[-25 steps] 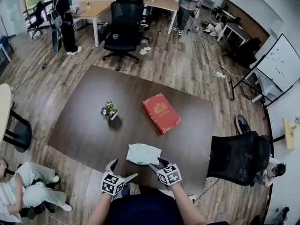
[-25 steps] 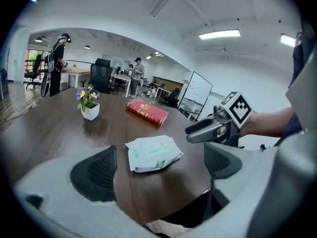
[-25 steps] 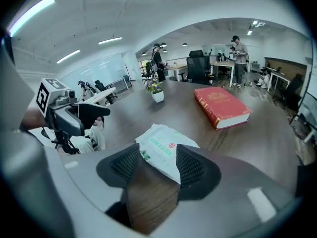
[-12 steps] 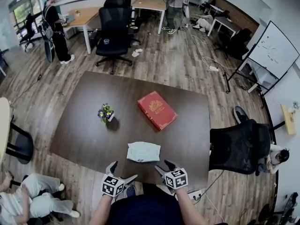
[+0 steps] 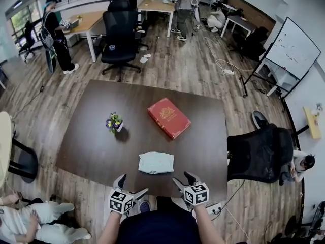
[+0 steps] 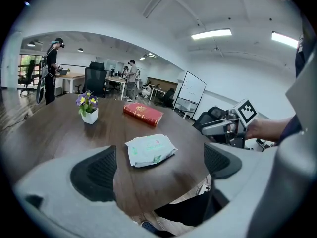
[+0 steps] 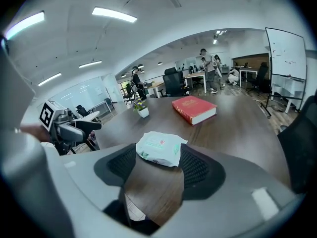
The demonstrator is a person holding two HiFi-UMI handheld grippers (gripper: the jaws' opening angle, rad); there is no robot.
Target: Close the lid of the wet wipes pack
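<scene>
Nearest the person, the left gripper (image 5: 133,183) and the right gripper (image 5: 184,179) hover side by side at the near edge of the counter (image 5: 91,136), their tips pointing in over it and neither touching anything. The left jaws stand spread wide, with only bare wood showing between them. The right jaws stand partly spread and have just been opening; its own view shows the wet wipes pack (image 5: 156,162) in line with the gap, but farther on and clear of both pads.

The pack lies flat on the counter just beyond the two grippers, between them, near the front edge, with bare dark wood on every side. It is a soft, pale mint-white pouch with crimped ends and green print, and the lid on its top face looks flush with the wrapper.

Past it the middle of the counter is open. A small flower pot (image 5: 115,122) stands to the left and a red book (image 5: 168,118) lies slantwise to the right, both well apart from the pack.

A black mesh chair (image 5: 259,156) stands close off the counter's right edge, and another black chair (image 5: 120,34) stands beyond the far edge on the wood floor.
</scene>
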